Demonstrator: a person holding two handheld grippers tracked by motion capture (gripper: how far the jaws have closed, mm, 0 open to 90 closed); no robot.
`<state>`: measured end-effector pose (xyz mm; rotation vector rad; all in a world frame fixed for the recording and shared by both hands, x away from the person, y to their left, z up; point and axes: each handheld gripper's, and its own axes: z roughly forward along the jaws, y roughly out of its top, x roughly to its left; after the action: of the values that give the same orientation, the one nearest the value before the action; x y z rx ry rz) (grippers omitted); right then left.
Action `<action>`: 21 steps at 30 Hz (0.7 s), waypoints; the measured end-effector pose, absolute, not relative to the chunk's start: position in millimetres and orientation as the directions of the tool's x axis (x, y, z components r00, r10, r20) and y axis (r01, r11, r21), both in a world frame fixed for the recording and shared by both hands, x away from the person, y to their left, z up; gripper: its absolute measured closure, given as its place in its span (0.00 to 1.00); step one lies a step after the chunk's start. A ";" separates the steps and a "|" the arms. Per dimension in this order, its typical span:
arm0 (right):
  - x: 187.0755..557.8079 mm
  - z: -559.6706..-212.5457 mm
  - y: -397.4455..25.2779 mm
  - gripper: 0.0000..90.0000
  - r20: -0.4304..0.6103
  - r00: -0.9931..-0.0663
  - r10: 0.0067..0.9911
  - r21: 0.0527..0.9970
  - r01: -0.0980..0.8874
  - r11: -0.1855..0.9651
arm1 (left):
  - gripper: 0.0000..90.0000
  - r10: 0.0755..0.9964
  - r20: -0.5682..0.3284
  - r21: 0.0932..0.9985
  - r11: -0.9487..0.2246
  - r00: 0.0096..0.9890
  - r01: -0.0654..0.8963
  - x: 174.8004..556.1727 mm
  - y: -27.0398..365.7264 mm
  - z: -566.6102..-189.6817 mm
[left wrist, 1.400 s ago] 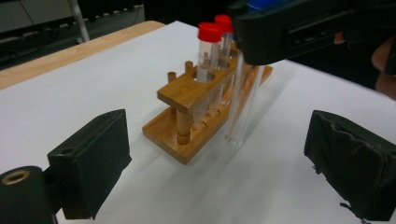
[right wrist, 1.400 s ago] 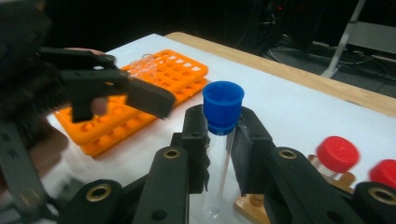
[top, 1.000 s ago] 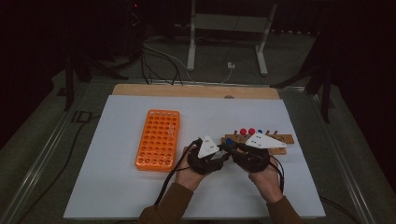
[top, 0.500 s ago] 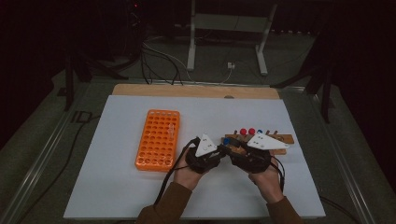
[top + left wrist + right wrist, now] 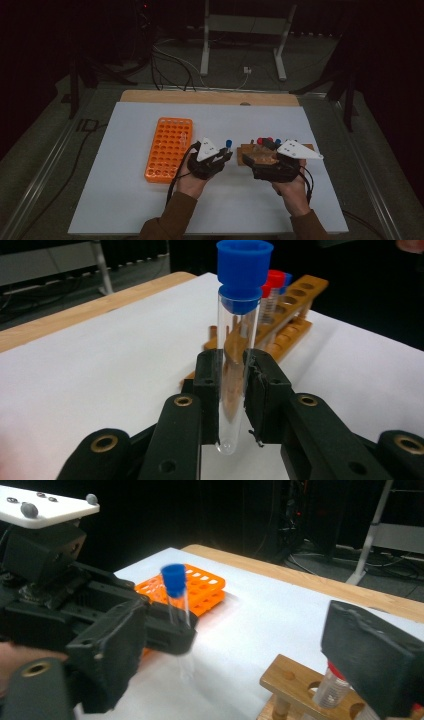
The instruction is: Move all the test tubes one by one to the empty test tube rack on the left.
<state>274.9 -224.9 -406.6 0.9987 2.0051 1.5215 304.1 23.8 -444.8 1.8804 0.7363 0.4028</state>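
- White sheeting covers the table (image 5: 125, 200), with a strip of bare wood along its far edge and dark floor, cables and a metal stand beyond.
- Near the middle, the left gripper (image 5: 223, 151) is clamped on a clear test tube with a blue cap (image 5: 228, 144); the person's left hand (image 5: 192, 177) comes up from the near edge.
- Seen along that gripper's own jaws, the tube (image 5: 238, 355) stands upright between the two black pads, pinched around its lower half. Its rounded bottom pokes out just below the pads and the blue cap rises well above them.
- The tube hangs clear of the sheet, between the orange rack (image 5: 169, 148) on its left and the wooden rack (image 5: 252, 150) on its right, touching neither.
- The wooden rack holds several more capped tubes, red and blue, in its row of holes (image 5: 274, 292).
- The right gripper (image 5: 252, 159) sits just beside the wooden rack, its jaws spread wide with nothing between them; in its own view one jaw block looms over a red-capped tube (image 5: 331, 686) in the rack.
- From that same view the left gripper (image 5: 172, 630) shows with the blue-capped tube (image 5: 176, 597) upright in its grip, the orange rack (image 5: 200, 592) behind it.
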 end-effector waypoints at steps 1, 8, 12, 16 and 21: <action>275.1 -406.6 -225.6 0.07 0.084 -0.647 0.758 0.948 0.287 0.140 | 0.86 0.658 -0.056 0.909 -0.278 0.751 0.311 305.0 26.8 -444.7; 275.9 -407.4 -228.2 0.01 0.094 -0.637 0.765 0.946 0.296 0.131 | 0.86 0.707 -0.055 0.915 -0.248 0.706 0.319 311.6 49.3 -443.8; 275.3 -406.9 -229.2 0.00 0.095 -0.632 0.770 0.948 0.293 0.124 | 0.86 0.742 -0.052 0.917 -0.229 0.668 0.326 316.1 63.4 -444.3; 275.1 -406.8 -230.2 0.00 0.094 -0.627 0.773 0.949 0.290 0.120 | 0.86 0.767 -0.044 0.916 -0.225 0.640 0.333 319.1 77.3 -444.6; 275.1 -407.1 -230.5 0.00 0.095 -0.627 0.773 0.950 0.288 0.117 | 0.86 0.790 -0.045 0.917 -0.211 0.612 0.339 320.7 93.0 -444.7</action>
<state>275.1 -230.5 -407.1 1.0280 1.9749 1.5232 320.7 93.0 -444.7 1.8002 0.9154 0.5435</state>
